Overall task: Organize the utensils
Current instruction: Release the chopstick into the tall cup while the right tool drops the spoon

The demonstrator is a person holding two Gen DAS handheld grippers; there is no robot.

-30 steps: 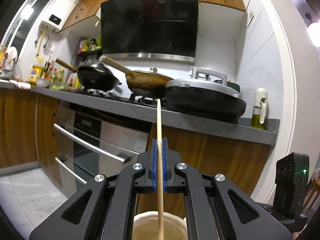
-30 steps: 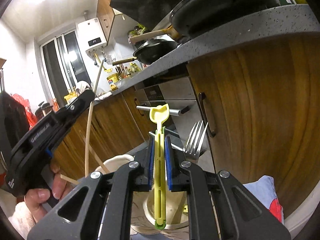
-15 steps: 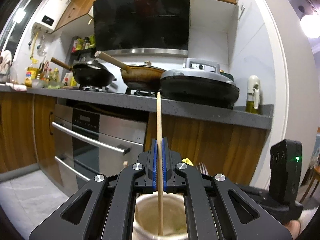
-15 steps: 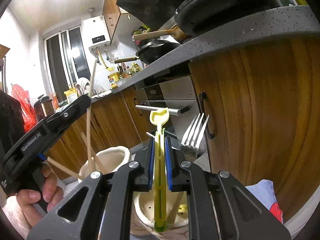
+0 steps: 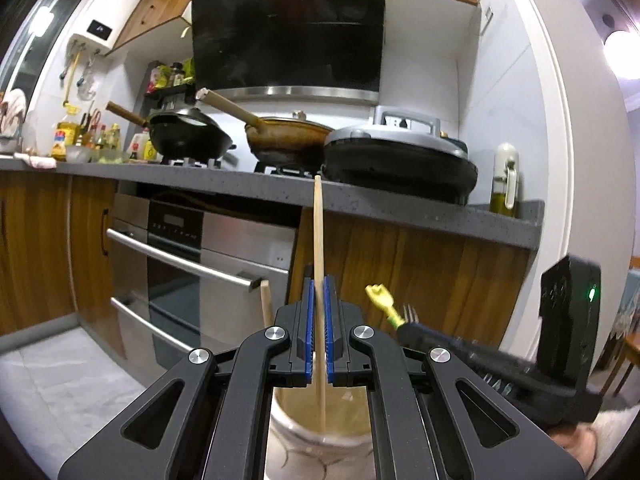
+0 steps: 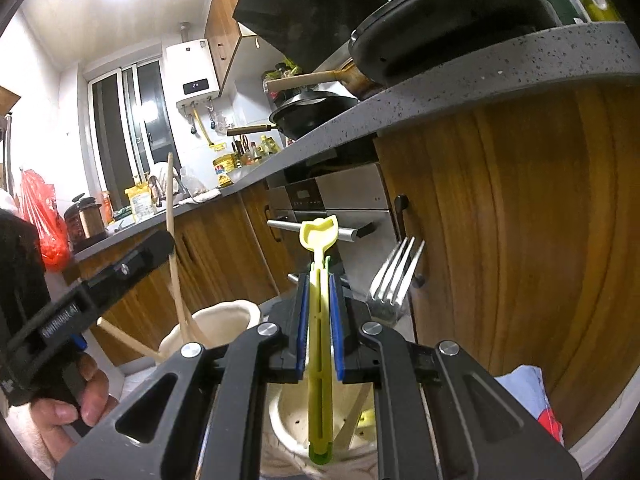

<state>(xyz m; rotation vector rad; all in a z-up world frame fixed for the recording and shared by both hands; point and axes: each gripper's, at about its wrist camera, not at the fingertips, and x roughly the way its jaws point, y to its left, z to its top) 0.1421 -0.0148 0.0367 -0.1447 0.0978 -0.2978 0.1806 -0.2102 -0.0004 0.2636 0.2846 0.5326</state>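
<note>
A wooden chopstick (image 5: 319, 240) is clamped upright by the left hand-held gripper (image 5: 319, 312) over a cream jar (image 5: 320, 436); a yellow utensil (image 6: 319, 320) is gripped by the right hand-held gripper (image 6: 319, 320).

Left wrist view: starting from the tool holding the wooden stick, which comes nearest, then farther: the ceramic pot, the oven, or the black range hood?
1. ceramic pot, directly below the left tool.
2. oven, ahead, lower left.
3. black range hood, high on the far wall.

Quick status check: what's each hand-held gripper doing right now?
Left hand-held gripper shut on chopstick, tip inside cream holder. Right hand-held gripper shut on yellow utensil over second holder. Nothing blocking.
</note>
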